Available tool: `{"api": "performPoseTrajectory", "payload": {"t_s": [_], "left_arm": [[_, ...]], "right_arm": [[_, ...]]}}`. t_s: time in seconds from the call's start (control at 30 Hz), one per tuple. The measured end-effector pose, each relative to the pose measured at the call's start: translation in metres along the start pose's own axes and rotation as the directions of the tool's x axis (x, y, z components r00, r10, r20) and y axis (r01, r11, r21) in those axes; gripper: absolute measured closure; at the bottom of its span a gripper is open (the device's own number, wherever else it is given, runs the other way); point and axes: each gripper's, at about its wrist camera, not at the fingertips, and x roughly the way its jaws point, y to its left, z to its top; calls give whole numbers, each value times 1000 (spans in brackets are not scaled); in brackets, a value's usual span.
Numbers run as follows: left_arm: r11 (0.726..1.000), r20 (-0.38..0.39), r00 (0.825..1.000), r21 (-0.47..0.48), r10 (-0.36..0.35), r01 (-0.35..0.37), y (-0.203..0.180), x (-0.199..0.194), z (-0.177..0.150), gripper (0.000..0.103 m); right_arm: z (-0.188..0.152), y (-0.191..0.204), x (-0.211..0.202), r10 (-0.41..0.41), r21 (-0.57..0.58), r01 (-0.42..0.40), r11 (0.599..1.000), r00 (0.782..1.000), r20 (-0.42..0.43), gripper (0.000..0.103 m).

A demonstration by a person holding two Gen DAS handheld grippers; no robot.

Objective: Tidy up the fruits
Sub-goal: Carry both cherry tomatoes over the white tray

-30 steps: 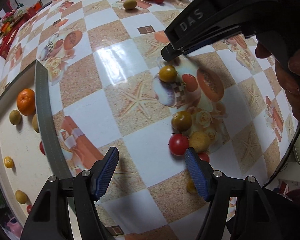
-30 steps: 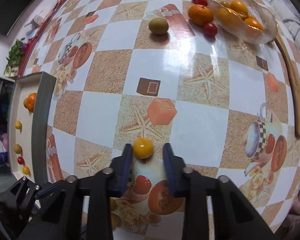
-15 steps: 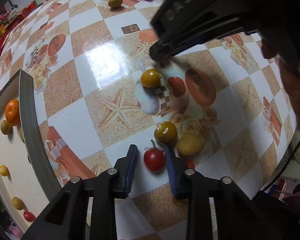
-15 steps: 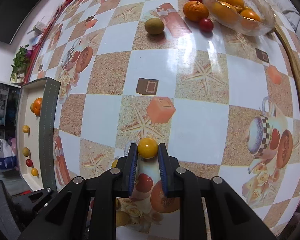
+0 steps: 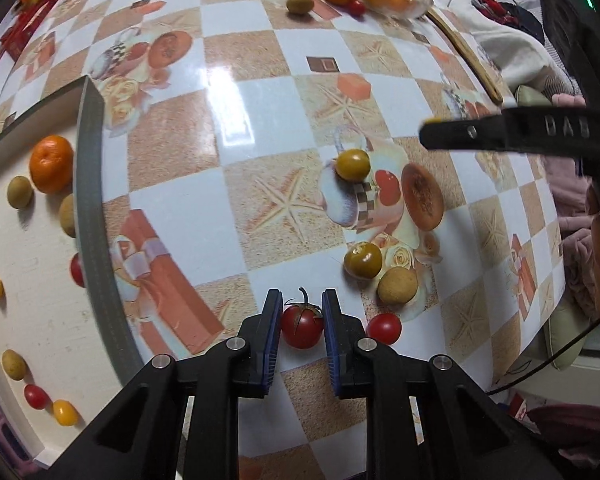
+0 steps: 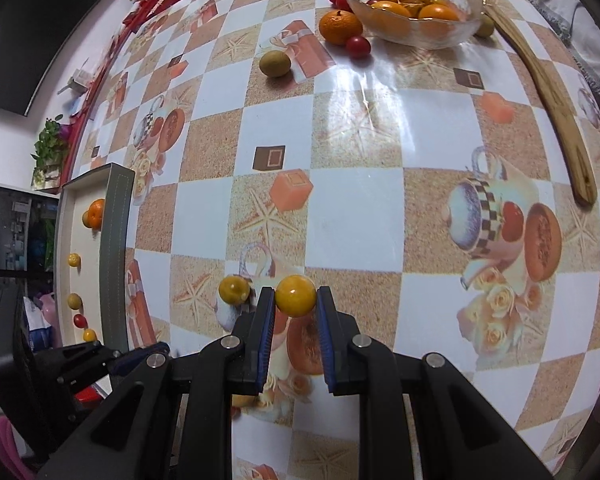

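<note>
- My left gripper (image 5: 301,322) is clamped on a stemmed red cherry tomato (image 5: 302,327), at table level.
- My right gripper (image 6: 296,311) pinches a round yellow tomato (image 6: 295,295), seemingly lifted.
- Grey-rimmed tray (image 5: 90,184) to my left holds some fruit; several pieces still loose ahead, so I judge it roughly half done.

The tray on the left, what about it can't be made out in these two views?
- Tray, left wrist view: a red tomato and a brownish fruit half hidden behind its grey wall.
- Right wrist view: the wall covers the tray's near side; the left gripper's body covers its lower end.
</note>
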Motion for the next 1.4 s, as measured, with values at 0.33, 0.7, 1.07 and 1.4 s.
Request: {"api": "performPoseTrajectory", "payload": {"t_s": [0.33, 0.7, 1.07, 1.4], "left_arm": [[999, 63, 998, -49, 5, -2, 49, -40, -12, 81], [988, 130, 990, -149, 55, -35, 85, -61, -24, 81], [940, 167, 970, -319, 177, -117, 169, -85, -43, 81], [948, 130, 974, -284, 187, -144, 176, -59, -60, 81]], "right_arm": [[-13, 10, -11, 2, -8, -2, 1000, 1000, -4, 80], [-8, 58, -10, 17, -85, -17, 996, 1000, -5, 80], [9, 151, 11, 64, -245, -71, 967, 997, -38, 80], [31, 226, 59, 113, -314, -151, 937, 984, -135, 80]]}}
